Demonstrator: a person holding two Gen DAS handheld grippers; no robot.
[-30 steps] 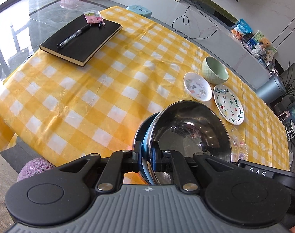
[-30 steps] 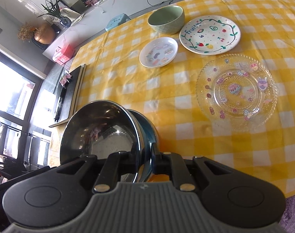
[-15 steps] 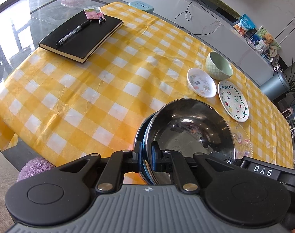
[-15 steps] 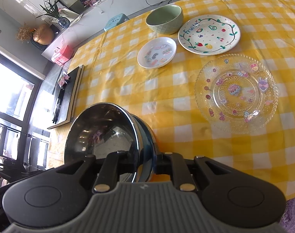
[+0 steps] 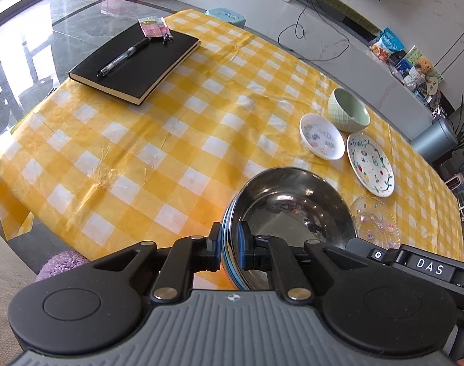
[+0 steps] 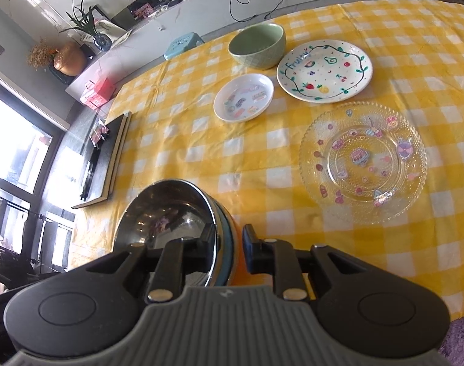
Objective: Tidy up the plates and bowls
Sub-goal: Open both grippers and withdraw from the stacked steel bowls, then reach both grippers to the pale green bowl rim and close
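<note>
The steel bowl [image 5: 293, 210] is held over the near table edge: its rim is pinched by the left gripper [image 5: 230, 248], while the right gripper [image 6: 229, 244] is opened slightly around it. Next, probably, placing near the green bowl [image 6: 258, 45] is required.

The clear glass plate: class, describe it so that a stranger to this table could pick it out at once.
Start from the yellow checked tablecloth and find the cluster of dishes. Nearest the steel bowl lies the clear glass plate, just in front of the white fruit plate. Alone among its neighbours it is see-through, with a beaded rim and small pink cartoon stickers.
</note>
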